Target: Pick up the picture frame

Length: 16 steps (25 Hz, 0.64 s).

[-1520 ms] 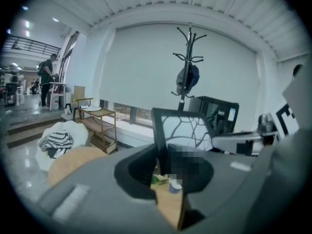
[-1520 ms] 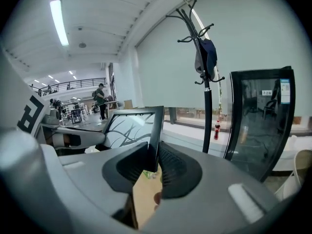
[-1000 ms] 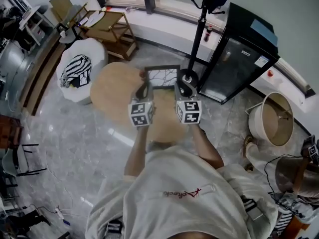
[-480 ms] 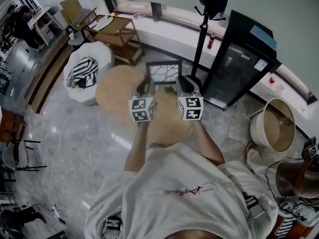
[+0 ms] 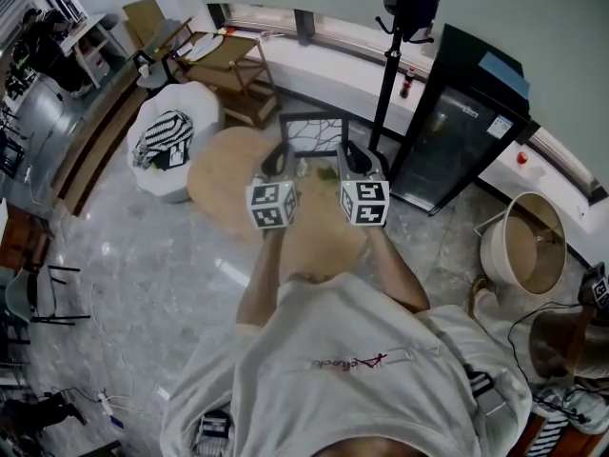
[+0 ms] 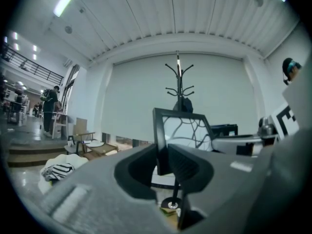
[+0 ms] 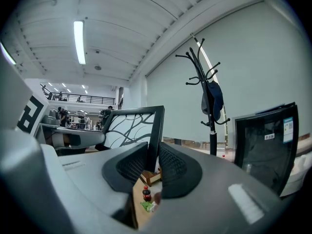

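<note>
In the head view the round counter [image 5: 221,174] lies at seven o'clock of the picture frame [image 5: 314,136], which stands upright and looks clear above it. The left tool [image 5: 282,152] has its jaws closed partway onto the frame's nine o'clock edge. The right tool [image 5: 343,153] grips the three o'clock edge the same way, and both are equally near.

**A:** Where did the cams sit?
**B:** Head view sat up top, looking forward and steeply down. Both gripper views rode close behind their own jaws, facing level across the room.
**A:** Any overlap?
**B:** Yep, all three caught the picture frame [image 5: 314,139] and the coat rack [image 5: 385,74].
</note>
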Motion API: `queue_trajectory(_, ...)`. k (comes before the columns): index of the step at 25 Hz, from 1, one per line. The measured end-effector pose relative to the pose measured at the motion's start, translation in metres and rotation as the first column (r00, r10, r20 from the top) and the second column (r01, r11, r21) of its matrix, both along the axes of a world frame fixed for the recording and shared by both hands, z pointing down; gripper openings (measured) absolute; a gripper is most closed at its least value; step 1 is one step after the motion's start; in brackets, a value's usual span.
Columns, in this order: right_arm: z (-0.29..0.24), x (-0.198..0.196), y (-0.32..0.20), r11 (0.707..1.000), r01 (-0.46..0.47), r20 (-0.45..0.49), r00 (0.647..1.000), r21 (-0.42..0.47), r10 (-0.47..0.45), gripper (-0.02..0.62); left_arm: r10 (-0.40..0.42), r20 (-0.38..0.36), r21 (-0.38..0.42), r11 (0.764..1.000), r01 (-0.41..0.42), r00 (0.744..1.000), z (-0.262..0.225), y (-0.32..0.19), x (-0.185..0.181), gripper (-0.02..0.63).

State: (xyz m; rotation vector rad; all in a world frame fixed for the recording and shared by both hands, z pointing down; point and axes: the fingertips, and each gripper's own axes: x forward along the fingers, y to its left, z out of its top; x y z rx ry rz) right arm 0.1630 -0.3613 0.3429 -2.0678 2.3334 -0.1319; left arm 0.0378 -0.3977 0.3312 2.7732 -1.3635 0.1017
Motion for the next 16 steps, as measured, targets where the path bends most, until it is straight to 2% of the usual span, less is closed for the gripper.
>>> queue_trajectory(16,0.001,-0.0026,0.0011,1.0,0.001,-0.015,1.0,-0.005,-0.001,0.077,0.001,-0.003,-0.005,1.0,-0.001,1.0,0.0034,0.0007,-0.0033,0.072)
